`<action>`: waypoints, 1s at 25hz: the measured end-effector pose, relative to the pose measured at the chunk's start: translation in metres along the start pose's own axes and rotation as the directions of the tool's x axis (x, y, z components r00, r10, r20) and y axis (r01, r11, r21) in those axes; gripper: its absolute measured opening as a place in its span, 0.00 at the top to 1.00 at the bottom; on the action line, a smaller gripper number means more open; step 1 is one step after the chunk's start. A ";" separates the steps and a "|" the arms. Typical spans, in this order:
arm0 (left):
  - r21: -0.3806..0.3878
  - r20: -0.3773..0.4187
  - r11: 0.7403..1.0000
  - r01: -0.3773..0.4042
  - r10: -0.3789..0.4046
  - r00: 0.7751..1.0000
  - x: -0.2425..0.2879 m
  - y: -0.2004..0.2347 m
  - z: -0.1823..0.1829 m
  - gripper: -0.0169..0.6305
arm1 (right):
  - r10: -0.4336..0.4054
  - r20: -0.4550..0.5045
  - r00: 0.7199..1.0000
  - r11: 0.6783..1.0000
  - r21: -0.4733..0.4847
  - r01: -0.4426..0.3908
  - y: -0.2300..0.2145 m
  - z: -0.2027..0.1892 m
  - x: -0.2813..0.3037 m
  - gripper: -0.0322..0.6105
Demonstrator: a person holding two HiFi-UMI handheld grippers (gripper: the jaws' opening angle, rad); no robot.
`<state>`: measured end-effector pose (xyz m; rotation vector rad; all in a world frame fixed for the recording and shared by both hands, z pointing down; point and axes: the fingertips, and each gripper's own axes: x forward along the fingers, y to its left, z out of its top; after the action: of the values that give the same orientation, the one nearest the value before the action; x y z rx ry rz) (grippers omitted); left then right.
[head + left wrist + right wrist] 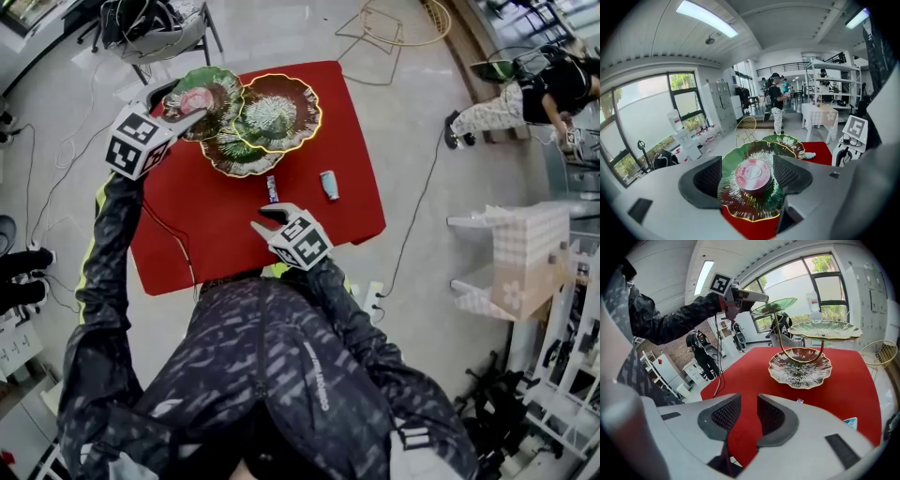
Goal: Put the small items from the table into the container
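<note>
A three-tier stand of leaf-shaped dishes stands at the far side of the red table [187, 244]. A round pink tin [195, 99] [753, 175] lies in the top green dish [223, 82] [740, 208]. My left gripper [183, 105] [747, 164] hovers over it, open, with the pads clear of the tin. A small striped stick [272, 187] and a light blue tube [329, 185] [809, 155] lie on the cloth. My right gripper [264, 221] [748, 411] is open a little over the cloth near the stick and holds nothing. The lowest dish [800, 369] sits ahead of it.
The middle dish [277, 112] and lowest dish [234, 155] overlap under the top one. A person [525, 98] bends down at the far right. A white table with a checked cloth [525, 258], a wire chair [394, 23] and floor cables [417, 216] surround the table.
</note>
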<state>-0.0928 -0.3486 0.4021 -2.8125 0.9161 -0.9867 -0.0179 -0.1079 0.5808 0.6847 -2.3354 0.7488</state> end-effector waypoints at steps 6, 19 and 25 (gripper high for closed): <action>0.000 0.025 0.998 -0.059 0.059 0.998 -0.036 0.003 0.011 0.47 | 0.016 0.009 1.000 0.999 -0.036 -0.016 0.005 0.003 0.000 0.79; -0.145 0.158 0.986 -0.084 0.107 0.982 -0.125 -0.048 0.028 0.96 | 0.072 0.016 0.997 0.989 -0.131 -0.069 0.026 0.007 -0.012 0.79; -0.206 0.124 0.977 -0.059 0.086 0.989 -0.133 -0.103 0.007 0.96 | 0.090 0.010 0.996 0.983 -0.161 -0.087 0.027 -0.002 -0.023 0.79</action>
<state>-0.1178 -0.1930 0.3431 -2.9386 1.1530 -0.7264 -0.0173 -0.0811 0.5574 0.5221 -2.4235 0.5863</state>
